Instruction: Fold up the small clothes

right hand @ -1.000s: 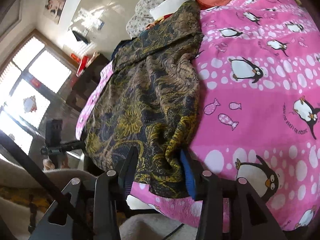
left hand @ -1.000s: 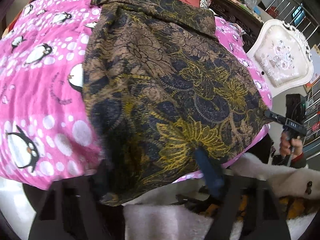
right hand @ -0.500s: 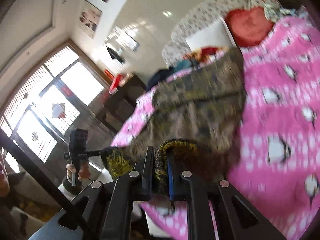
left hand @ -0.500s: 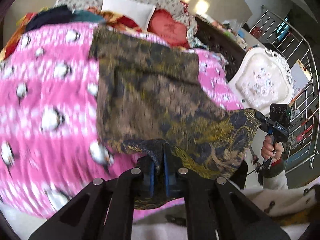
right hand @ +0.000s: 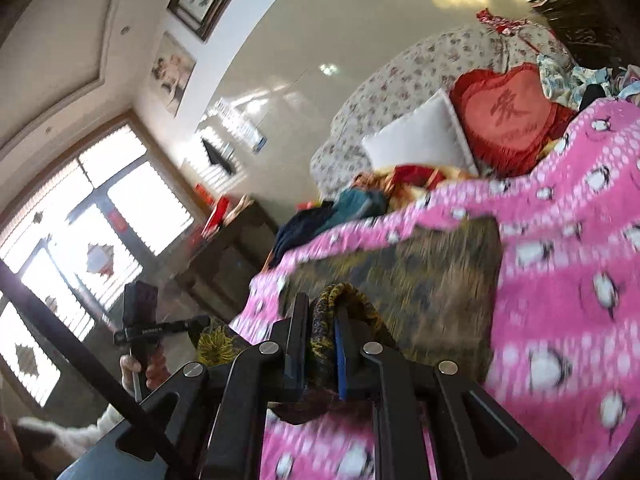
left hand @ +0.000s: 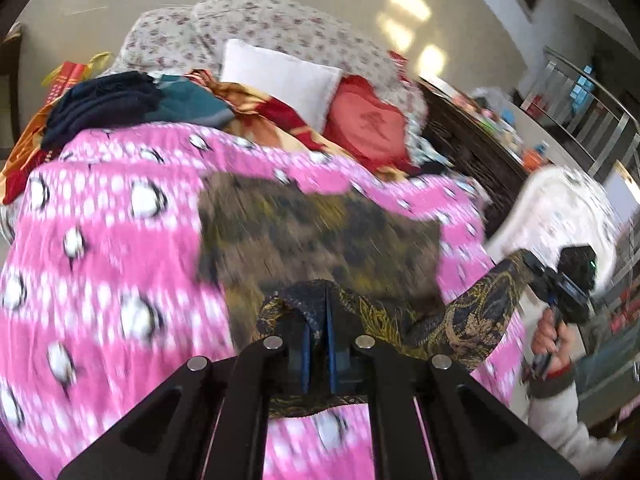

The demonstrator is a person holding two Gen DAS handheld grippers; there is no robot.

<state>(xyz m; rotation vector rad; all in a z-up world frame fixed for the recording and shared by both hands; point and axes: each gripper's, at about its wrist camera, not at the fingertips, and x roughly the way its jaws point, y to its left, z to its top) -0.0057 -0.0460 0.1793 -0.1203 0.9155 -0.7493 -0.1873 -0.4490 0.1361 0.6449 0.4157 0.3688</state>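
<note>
We've got both tools clamped now: the left gripper [left hand: 318,320] is clenched on one corner of the brown-and-gold patterned garment [left hand: 316,236], and the right gripper [right hand: 322,320] is pinched shut on the other corner. A second ago the right jaws stood wide apart around the hem and the cloth lay flat down to the bed edge; now the near hem is up off the pink penguin blanket [left hand: 108,240] and riding toward twelve o'clock, over the half that's lying flat. The far half sits mid-bed, blurred, with the red heart cushion [right hand: 508,116] and white pillow [left hand: 280,76] beyond it around one o'clock. From the left wrist we catch the right tool at three o'clock, fabric stretched between us. We reckon the first fold is underway; next comes laying hem onto collar, evenly.
</note>
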